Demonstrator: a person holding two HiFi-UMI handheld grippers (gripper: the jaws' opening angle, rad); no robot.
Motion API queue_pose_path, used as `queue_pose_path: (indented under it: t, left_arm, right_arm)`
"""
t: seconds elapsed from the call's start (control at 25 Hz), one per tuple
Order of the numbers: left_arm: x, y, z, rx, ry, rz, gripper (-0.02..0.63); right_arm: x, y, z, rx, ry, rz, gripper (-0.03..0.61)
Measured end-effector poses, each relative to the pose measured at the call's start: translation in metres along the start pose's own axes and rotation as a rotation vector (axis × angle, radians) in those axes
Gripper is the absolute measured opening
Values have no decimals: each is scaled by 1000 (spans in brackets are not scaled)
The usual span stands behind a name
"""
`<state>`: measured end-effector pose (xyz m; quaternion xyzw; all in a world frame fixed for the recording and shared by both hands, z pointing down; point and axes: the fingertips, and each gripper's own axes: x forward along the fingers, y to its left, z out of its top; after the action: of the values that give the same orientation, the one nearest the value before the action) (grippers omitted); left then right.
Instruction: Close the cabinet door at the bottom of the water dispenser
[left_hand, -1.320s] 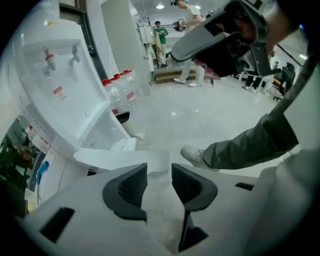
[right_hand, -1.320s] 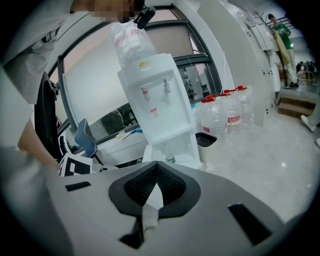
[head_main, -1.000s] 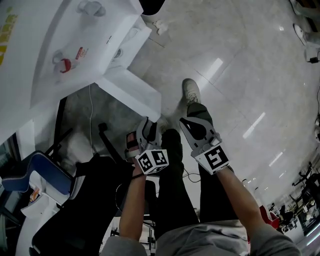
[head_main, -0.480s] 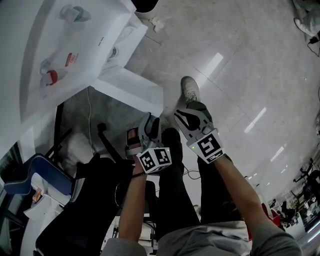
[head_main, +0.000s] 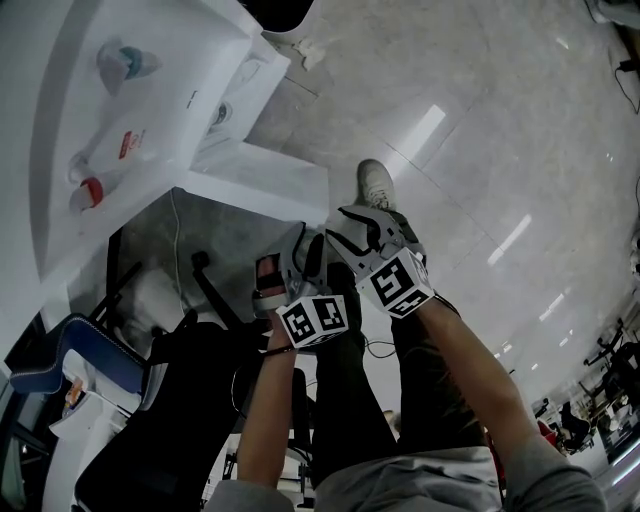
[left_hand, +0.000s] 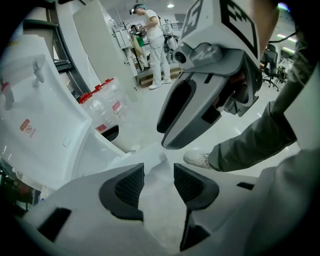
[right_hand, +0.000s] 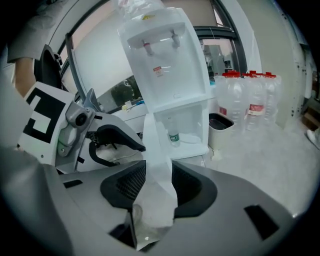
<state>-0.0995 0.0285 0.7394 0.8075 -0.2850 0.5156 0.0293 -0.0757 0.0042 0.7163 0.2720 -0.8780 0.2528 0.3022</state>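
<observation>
The white water dispenser (head_main: 140, 110) stands at the upper left, and its bottom cabinet door (head_main: 265, 175) swings out to the right. In the right gripper view the cabinet (right_hand: 185, 127) holds a small bottle (right_hand: 173, 136). The door (right_hand: 157, 165) shows edge-on there. My right gripper (right_hand: 157, 187) has just been opening its jaws, and the door's free edge runs between them; from above this gripper (head_main: 348, 222) sits at the door's corner. My left gripper (head_main: 300, 250) hangs open beside it, and its jaws (left_hand: 159, 182) hold nothing.
A black office chair (head_main: 170, 400) and a blue chair (head_main: 60, 350) crowd the lower left. Red-capped water bottles (right_hand: 247, 100) and a bin (right_hand: 220, 125) stand right of the dispenser. My shoe (head_main: 378, 185) is near the door. A person in white (left_hand: 155, 50) stands far off.
My right gripper has moved left and down to the door's free corner and rolled. The left gripper has drifted slightly. The dispenser has slid left in the head view.
</observation>
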Motion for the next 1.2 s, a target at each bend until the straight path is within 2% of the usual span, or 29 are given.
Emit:
queue_pose_path:
  t: [0.28, 0.6, 0.68, 1.2]
  left_arm:
    - [10, 8, 18, -3, 2, 7, 175]
    - [23, 21, 36, 53, 7, 4, 176]
    - [26, 21, 39, 60, 8, -9, 194]
    - [50, 49, 70, 12, -2, -21, 198]
  right_arm:
    - [8, -12, -9, 42, 63, 42, 160]
    - [11, -35, 0, 67, 53, 39, 160]
    - [12, -42, 4, 68, 49, 37, 160]
    - [28, -91, 37, 28, 55, 23, 153]
